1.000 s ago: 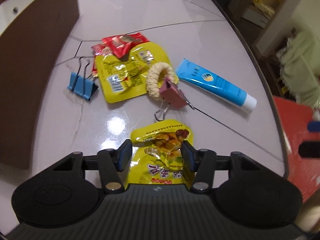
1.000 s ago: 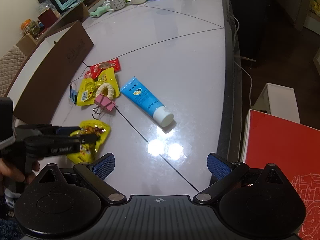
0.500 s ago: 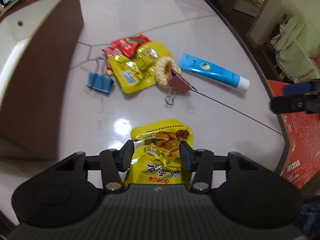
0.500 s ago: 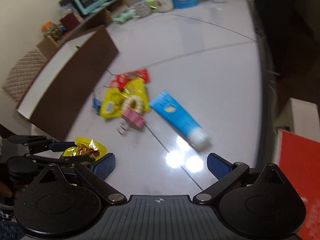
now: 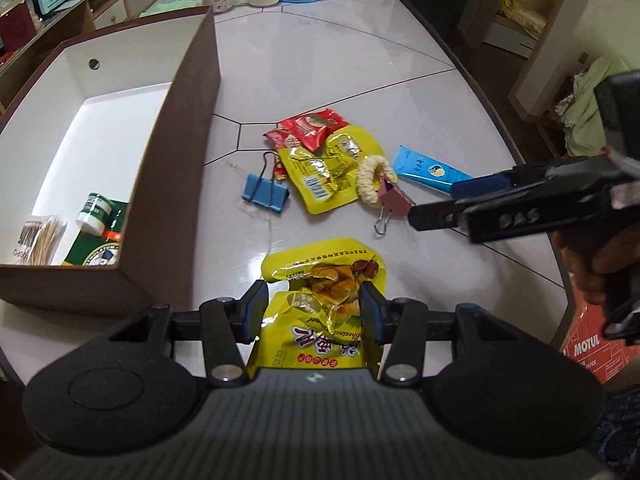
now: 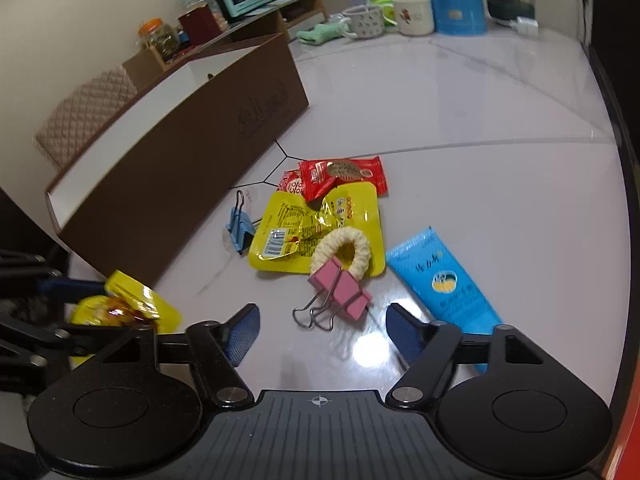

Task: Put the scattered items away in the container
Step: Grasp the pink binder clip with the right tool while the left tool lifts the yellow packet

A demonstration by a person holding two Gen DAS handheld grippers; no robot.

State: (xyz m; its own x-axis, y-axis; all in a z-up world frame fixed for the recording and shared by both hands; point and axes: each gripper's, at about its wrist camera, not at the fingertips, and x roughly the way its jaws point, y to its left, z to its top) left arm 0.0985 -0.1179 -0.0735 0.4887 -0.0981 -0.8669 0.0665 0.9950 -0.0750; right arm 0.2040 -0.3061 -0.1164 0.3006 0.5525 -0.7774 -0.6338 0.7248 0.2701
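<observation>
The brown box (image 5: 172, 152) is sitting at the left of the worktop (image 5: 328, 64), already holding a few items. Just right of the box's near corner, the left gripper (image 5: 310, 312) is carrying a yellow snack pouch (image 5: 324, 280), its jaws clamped on the pouch's sides. The pouch looks light, crinkly and slick, so a pinch across the flat film, as here, seems safest.

Further right of the box, the scattered pile is lying: a blue binder clip (image 5: 266, 192), a second yellow pouch (image 5: 324, 172), red sachets (image 5: 312, 128), a woven hair ring (image 5: 374, 178) and a pink binder clip (image 6: 340, 294).

The right gripper (image 6: 320, 332) is hovering over that pink clip, jaws closing with the clip's wire handles between them but not yet pressed. The clip is probably small, stiff and light; its folded body should give the surest hold.

Furthest from the box, a blue tube (image 6: 444, 280) is lying, likely soft and squashy.
</observation>
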